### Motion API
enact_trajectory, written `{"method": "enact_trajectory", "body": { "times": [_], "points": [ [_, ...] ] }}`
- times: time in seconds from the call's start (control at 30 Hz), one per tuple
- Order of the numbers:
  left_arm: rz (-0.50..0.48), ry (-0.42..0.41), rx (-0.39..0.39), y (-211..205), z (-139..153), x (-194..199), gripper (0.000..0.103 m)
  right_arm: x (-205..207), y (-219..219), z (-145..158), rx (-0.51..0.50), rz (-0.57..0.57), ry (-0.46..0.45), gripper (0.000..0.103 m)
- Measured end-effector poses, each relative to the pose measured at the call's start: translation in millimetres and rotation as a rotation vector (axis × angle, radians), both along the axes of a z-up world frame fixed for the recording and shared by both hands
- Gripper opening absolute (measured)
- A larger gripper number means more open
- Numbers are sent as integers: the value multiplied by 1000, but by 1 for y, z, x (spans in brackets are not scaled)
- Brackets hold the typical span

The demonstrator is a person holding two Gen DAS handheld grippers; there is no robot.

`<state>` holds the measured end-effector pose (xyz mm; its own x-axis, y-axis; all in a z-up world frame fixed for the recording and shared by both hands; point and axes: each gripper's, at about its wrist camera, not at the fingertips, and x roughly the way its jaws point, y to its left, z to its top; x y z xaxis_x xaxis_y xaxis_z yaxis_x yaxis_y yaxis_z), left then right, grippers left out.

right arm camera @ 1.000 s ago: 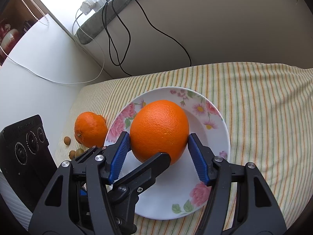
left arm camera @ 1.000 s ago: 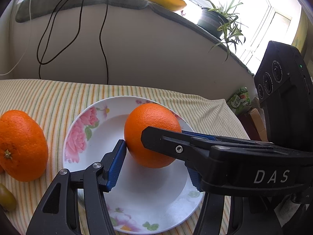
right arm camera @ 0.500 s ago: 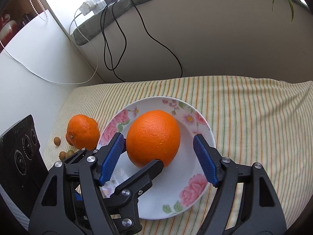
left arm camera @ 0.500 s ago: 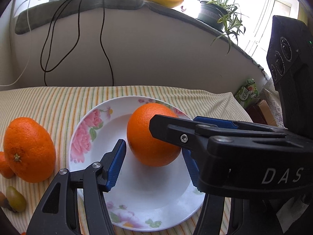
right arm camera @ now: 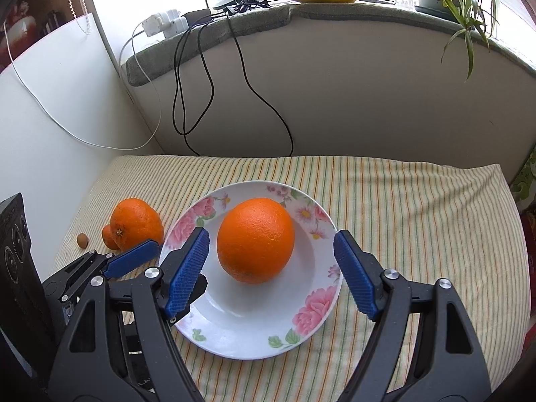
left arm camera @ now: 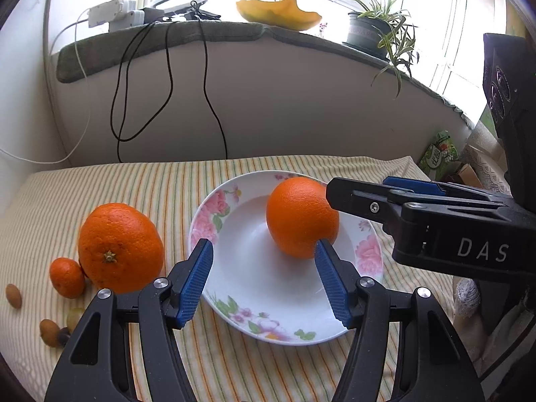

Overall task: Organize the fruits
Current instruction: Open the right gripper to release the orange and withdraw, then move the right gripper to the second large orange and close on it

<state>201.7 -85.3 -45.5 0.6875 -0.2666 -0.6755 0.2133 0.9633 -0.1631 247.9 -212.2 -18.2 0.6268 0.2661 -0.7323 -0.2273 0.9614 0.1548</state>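
A striped cloth [right arm camera: 402,201] covers the worktop below a windowsill. An orange [right arm camera: 256,239] sits released in the floral plate [right arm camera: 311,328]. The right gripper [right arm camera: 271,271] has just opened, jaws apart and clear of it; the left gripper [left arm camera: 263,279] is apart and empty too. Next, likely the large orange [left arm camera: 120,246] at the plate's nine o'clock, which calls for a wide grasp.

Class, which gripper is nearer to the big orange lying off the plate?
Left. The left gripper hovers open just right of that orange; the right gripper, also open, sits farther off, over the plate.
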Motion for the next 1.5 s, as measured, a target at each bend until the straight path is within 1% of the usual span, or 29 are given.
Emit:
{"method": "enact_trajectory", "body": {
  "times": [0.07, 0.17, 0.3, 0.47, 0.5, 0.53, 0.6, 0.73, 0.8, 0.9, 1.0, 1.13, 1.23, 1.33, 1.5],
  "points": [
    [3, -7, 10, 4, 2, -4, 63, -5, 5, 4, -21, 10, -19, 80],
    [7, -13, 24, 12, 3, -10, 63, -11, 9, 9, -21, 26, -39, 80],
    [25, -22, 42, 26, 5, -19, 63, -21, 17, 16, -28, 37, -88, 80],
    [42, -26, 56, 50, 7, -30, 63, -30, 27, 22, -40, 73, -110, 80],
    [44, -26, 60, 55, 7, -32, 63, -31, 30, 22, -46, 79, -112, 81],
    [44, -26, 63, 59, 7, -32, 63, -32, 33, 23, -51, 86, -112, 87],
    [52, -25, 72, 70, 7, -35, 63, -34, 38, 24, -58, 103, -115, 95],
    [76, -19, 90, 87, 4, -41, 63, -37, 49, 25, -80, 125, -121, 96],
    [84, -17, 93, 98, 3, -43, 67, -37, 54, 24, -84, 136, -115, 96],
    [95, -14, 103, 111, 2, -45, 67, -37, 61, 25, -77, 161, -105, 96],
    [105, 0, 88, 122, 0, -43, 67, -35, 69, 26, -63, 191, -84, 96],
    [108, 13, 94, 126, -4, -39, 67, -28, 80, 26, -35, 220, -52, 96],
    [91, 17, 85, 126, -8, -36, 67, -20, 91, 23, -25, 240, -24, 96],
    [77, 24, 51, 129, -9, -31, 67, -10, 100, 19, 4, 264, 16, 96],
    [63, 31, 19, 128, -12, -24, 67, 9, 113, 9, 54, 285, 88, 96]
  ]
}}
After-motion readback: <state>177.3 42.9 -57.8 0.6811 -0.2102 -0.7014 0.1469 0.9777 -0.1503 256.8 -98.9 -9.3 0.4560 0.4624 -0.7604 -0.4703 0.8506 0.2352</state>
